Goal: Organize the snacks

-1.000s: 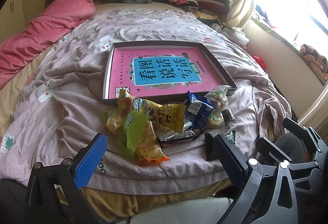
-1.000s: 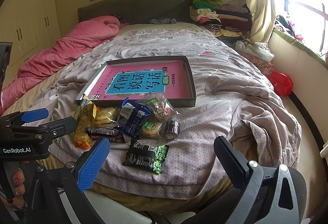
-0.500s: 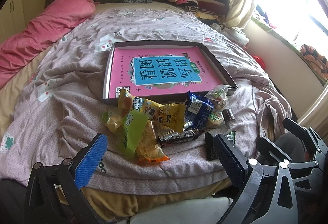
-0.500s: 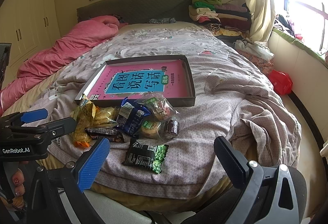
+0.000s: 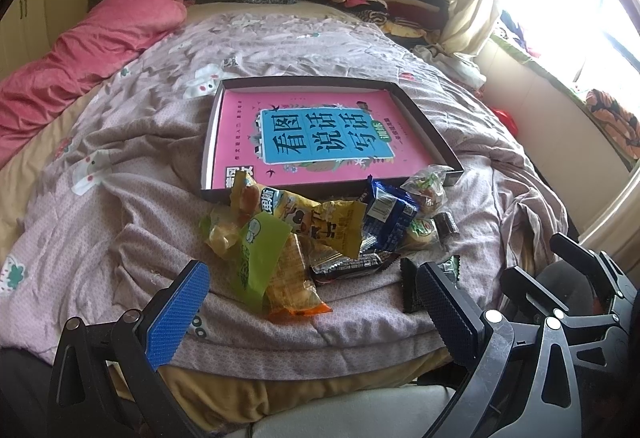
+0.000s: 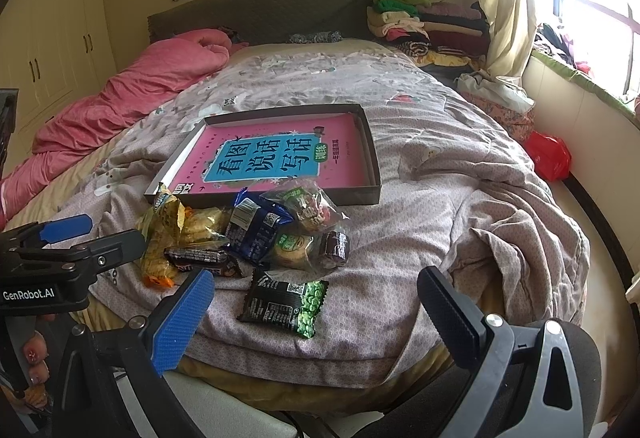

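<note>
Left tongs (image 5: 308,312): jaws spread wide, empty, occupying the lower edge of the left wrist frame. Right tongs (image 6: 316,312): jaws spread wide, empty, along the lower edge of the right wrist frame. Left tongs also appear at that frame's left edge.

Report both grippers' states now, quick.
Left gripper: open, holding nothing, short of the snack pile.
Right gripper: open, holding nothing, with the green pea packet lying on the bed between its fingers.
</note>
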`<state>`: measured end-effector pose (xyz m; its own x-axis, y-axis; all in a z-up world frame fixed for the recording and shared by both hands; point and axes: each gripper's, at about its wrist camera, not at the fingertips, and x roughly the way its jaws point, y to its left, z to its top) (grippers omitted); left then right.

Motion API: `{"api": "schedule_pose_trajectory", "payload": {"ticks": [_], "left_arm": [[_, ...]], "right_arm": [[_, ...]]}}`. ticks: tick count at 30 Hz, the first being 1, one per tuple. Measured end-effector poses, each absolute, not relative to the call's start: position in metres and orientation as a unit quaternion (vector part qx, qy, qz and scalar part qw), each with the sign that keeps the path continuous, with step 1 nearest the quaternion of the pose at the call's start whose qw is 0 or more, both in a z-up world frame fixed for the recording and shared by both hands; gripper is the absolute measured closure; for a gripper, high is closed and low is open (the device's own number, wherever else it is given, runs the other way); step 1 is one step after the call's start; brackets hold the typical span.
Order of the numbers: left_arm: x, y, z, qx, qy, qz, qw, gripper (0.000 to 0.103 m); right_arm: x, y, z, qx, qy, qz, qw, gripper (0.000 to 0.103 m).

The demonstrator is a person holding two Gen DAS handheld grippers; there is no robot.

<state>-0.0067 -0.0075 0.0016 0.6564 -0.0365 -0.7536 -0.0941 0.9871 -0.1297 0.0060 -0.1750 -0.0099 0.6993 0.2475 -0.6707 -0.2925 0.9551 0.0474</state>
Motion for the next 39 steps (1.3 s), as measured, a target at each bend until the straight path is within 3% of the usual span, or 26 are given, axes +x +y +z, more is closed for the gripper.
{"api": "schedule_pose_trajectory", "payload": {"ticks": [27, 39], "left_arm": [[0.003, 0.046, -0.014, -0.157, 0.445, 0.029, 0.881, 0.000], [0.017, 0.055, -0.034, -0.141, 0.466, 0.024, 0.873, 0.001]], "right_arm": [[0.019, -0.181, -0.014, -0.004, 0.381, 0.150, 0.913, 0.000], [0.027, -0.180, -0.020, 0.003, 0.392, 0.153, 0.907, 0.000]]}}
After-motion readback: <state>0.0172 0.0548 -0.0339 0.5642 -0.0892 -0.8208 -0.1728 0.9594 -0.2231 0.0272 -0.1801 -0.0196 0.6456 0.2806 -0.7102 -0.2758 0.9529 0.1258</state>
